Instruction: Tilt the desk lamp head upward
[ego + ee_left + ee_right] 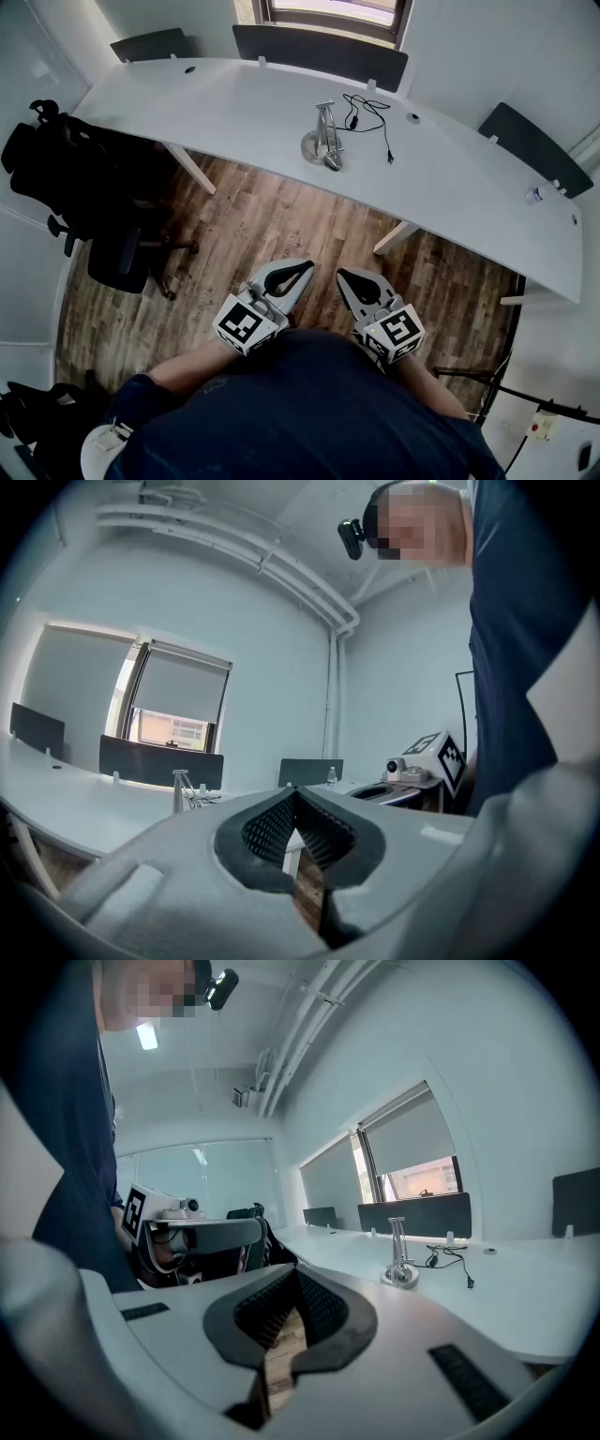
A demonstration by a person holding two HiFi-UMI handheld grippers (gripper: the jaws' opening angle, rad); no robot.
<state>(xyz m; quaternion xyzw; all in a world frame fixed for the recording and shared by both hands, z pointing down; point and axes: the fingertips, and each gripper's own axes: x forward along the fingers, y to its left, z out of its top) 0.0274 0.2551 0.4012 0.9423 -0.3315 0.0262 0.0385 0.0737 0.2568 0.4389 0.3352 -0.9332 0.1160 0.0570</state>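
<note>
Our left gripper (292,797) has its ribbed black pads pressed together with nothing between them, and our right gripper (292,1281) is closed the same way, also empty. From the head view, the left gripper (306,269) and right gripper (343,276) sit side by side close to our dark blue shirt (309,412), tips pointing forward over the wood floor (281,225). The print we can make out is the black-and-white square markers on the grippers' cubes (patterns, not words). The desk lamp (325,139) stands well apart from both grippers, near the middle of the long curved white desk (450,183). It is silvery metal with a round base and a slim upright arm, and its head appears folded low beside the base. The left gripper view catches it small and far off (180,789), and the right gripper view shows it more plainly (400,1255). A black power cord (370,114) lies loosely coiled just beside it. A black office chair (117,248) sits by the desk's left end, and a small bottle (538,194) stands near the right end.
</note>
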